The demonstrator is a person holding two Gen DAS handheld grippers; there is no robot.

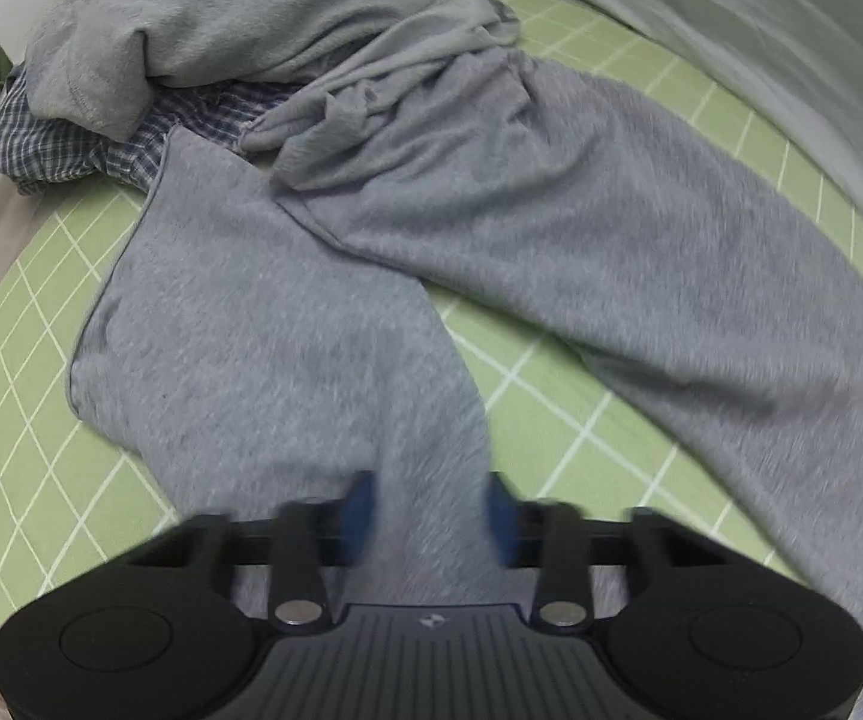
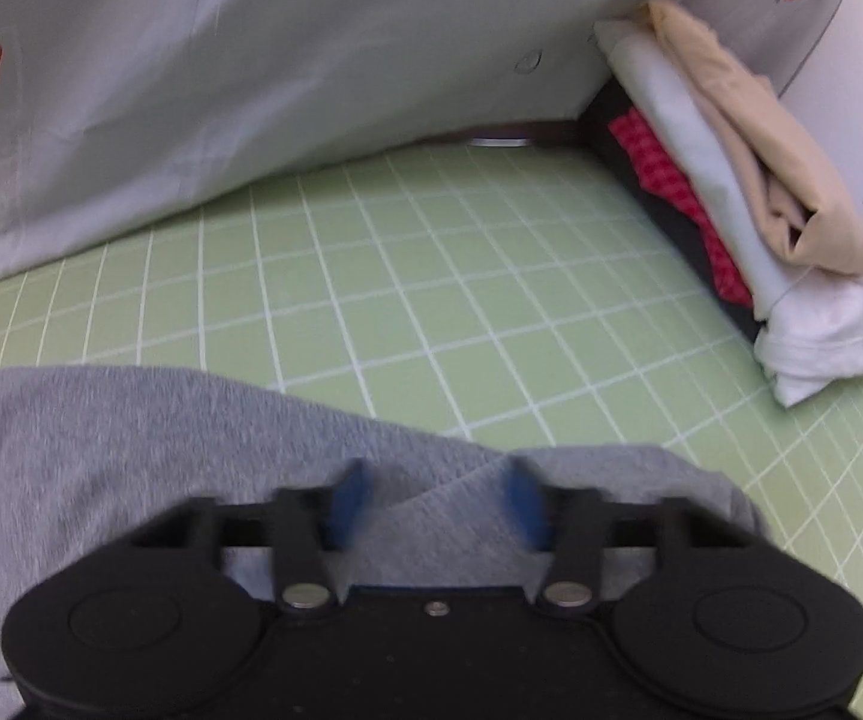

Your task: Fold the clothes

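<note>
A pair of grey sweatpants [image 1: 371, 276] is spread across a green sheet with a white grid [image 1: 581, 420], which looks like a bed; the two legs run apart toward the camera in the left wrist view, and the waist end is bunched at the far side. Behind the waist a heap of other laundry is seen: a light grey garment [image 1: 203, 18] lying on top of a blue checked shirt [image 1: 89, 144]. The left tongs [image 1: 431, 516] are set over the end of the nearer leg, and grey fabric is seen between the blue pads [image 1: 359, 510], which touch it on both sides; the picture is blurred there, yet the cloth appears pinched. In the right wrist view the right tongs [image 2: 437, 507] are likewise placed on the grey fabric [image 2: 131, 450], with a folded edge of it caught between the blue pads [image 2: 527, 504]. Beyond them bare grid sheet is shown, and farther back a pale cover printed with carrots [image 2: 251, 90] is draped. At the right edge a stack of folded clothes [image 2: 731, 180] is found, a beige piece on top, a white one beneath it, then red and black below.
</note>
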